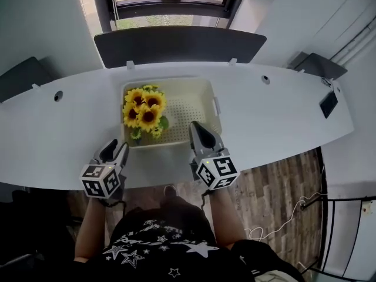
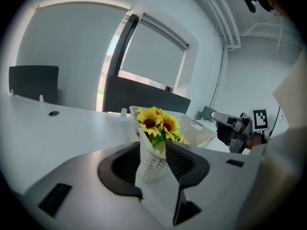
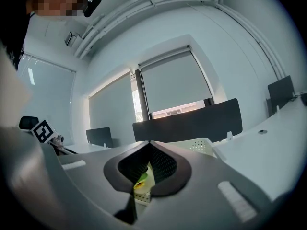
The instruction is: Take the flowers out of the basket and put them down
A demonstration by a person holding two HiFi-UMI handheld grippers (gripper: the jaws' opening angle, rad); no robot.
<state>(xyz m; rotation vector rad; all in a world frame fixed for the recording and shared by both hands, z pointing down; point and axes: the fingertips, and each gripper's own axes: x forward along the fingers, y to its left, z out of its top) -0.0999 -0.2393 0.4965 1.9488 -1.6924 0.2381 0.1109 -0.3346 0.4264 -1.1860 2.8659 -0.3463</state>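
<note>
A bunch of yellow sunflowers (image 1: 144,113) stands in the left part of a white perforated basket (image 1: 194,93) on the white table. My left gripper (image 1: 117,147) sits just off the basket's near left corner. In the left gripper view its jaws stand apart, and the basket corner (image 2: 151,164) and the sunflowers (image 2: 156,123) show between them without being pressed. My right gripper (image 1: 197,128) hovers over the basket's near right rim with its jaws shut and nothing held. In the right gripper view only a sliver of flower (image 3: 140,180) shows through the closed jaws of the right gripper (image 3: 144,174).
The white table (image 1: 282,116) curves round me, with a dark partition (image 1: 176,46) behind the basket and cable holes (image 1: 58,96) in the top. A black device (image 1: 328,103) lies at the far right. Bare table lies on both sides of the basket.
</note>
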